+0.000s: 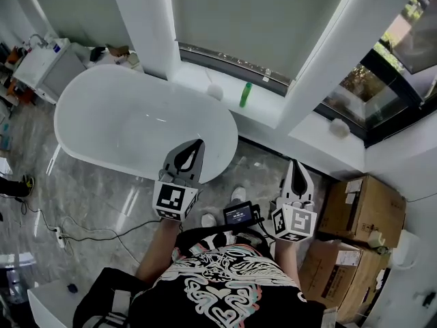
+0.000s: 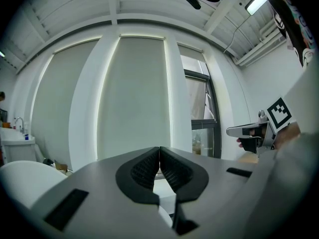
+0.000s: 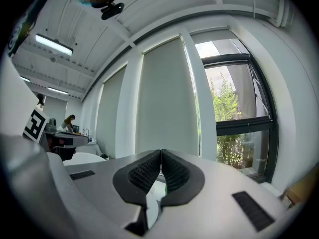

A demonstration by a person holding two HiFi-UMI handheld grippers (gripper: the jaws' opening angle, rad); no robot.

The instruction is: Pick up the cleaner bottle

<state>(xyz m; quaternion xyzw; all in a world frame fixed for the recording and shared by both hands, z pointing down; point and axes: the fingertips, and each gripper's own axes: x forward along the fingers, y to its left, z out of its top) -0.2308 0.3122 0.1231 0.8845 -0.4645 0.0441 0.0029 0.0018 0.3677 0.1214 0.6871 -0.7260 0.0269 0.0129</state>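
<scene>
A white window ledge (image 1: 270, 113) runs behind the bathtub (image 1: 123, 125). The green cleaner bottle (image 1: 245, 94) stands on the ledge, well ahead of the left gripper (image 1: 196, 144) and right gripper (image 1: 298, 162). Both grippers are closed and empty.

A white oval bathtub (image 1: 136, 125) is seen set on the grey marble floor (image 1: 102, 197) just below the window sill (image 1: 273, 111), and cardboard boxes (image 1: 362, 210) are piled at the right.
</scene>
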